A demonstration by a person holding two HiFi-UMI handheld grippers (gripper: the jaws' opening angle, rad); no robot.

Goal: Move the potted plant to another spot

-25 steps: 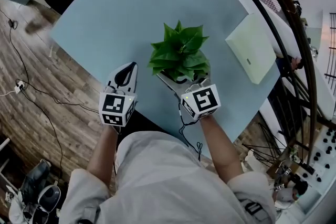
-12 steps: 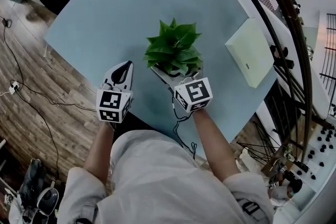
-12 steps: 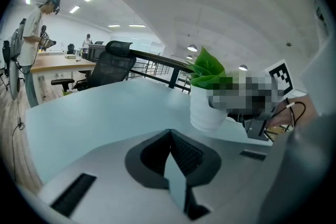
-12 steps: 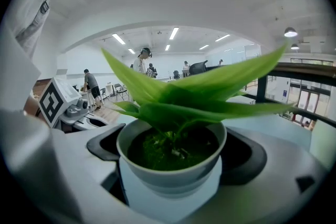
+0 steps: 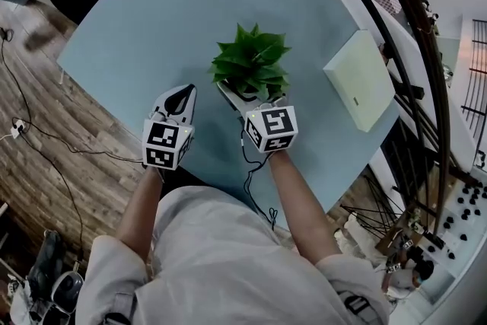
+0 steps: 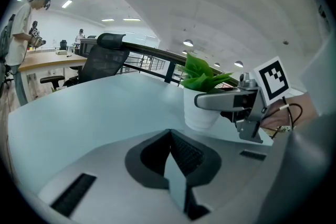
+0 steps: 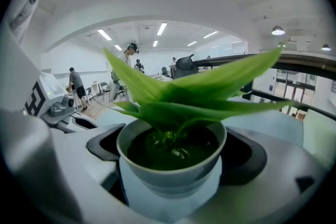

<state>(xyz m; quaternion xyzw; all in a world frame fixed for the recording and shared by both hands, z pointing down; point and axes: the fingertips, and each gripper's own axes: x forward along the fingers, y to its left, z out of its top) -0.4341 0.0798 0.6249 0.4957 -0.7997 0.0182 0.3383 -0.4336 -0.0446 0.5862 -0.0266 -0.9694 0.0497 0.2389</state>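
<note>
"Right tongs (image 5: 253, 98): what are they doing?"

"They are clamping the white pot of the potted plant (image 7: 170, 173), one jaw on each side of it, at the middle of the frame in the head view. The left tongs (image 6: 170, 165) are pressing together with nothing between them, to the lower left of the plant."

"So which step is going on?"

"I am judging it as the carry. The grip is made, though I cannot tell whether the pot is clearing the bench (image 5: 152, 19)."

"And the next move?"

"It is calling for holding the pot upright, travelling to bare bench, say toward the upper left, steering away from the pale flat box (image 5: 358, 80) at the right, then setting down and opening."
</note>
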